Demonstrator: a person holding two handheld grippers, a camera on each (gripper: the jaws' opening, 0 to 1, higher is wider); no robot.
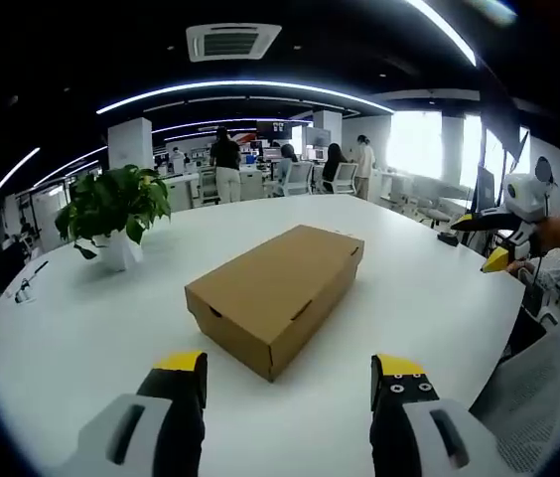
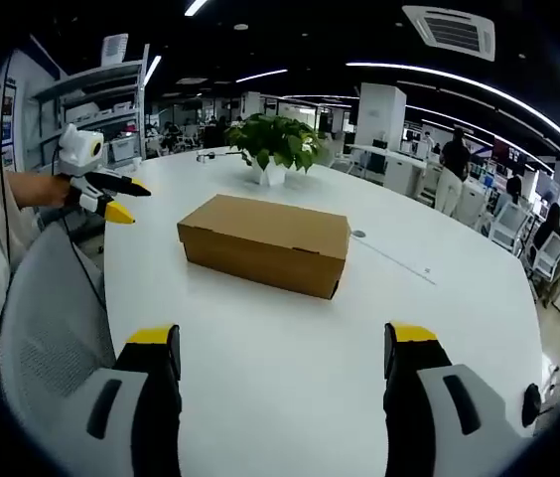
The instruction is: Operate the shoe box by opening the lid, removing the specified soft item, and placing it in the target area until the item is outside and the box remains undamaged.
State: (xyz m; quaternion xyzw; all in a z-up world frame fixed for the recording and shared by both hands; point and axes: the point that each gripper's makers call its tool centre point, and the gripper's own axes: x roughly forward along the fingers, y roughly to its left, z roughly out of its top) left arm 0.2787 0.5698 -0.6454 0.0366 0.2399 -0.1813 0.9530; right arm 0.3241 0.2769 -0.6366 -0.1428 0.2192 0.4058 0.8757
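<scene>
A brown cardboard shoe box [image 1: 278,294] lies shut on the white table [image 1: 81,328], lid down all round. My left gripper [image 1: 288,373] hovers short of its near corner, jaws wide apart with nothing between them. In the right gripper view the same shoe box [image 2: 265,241] sits across the middle of the table [image 2: 290,368], and my right gripper [image 2: 280,346] is open and empty, well back from it. The right gripper [image 1: 503,237] also shows at the far right of the left gripper view, the left gripper [image 2: 111,196] at the left of the right gripper view. What lies inside the box is hidden.
A potted green plant [image 1: 113,211] in a white pot stands behind the box near the table's far side, also seen as the plant [image 2: 278,144]. A grey mesh chair [image 2: 47,333] sits at the table's edge. Several people and desks fill the office beyond.
</scene>
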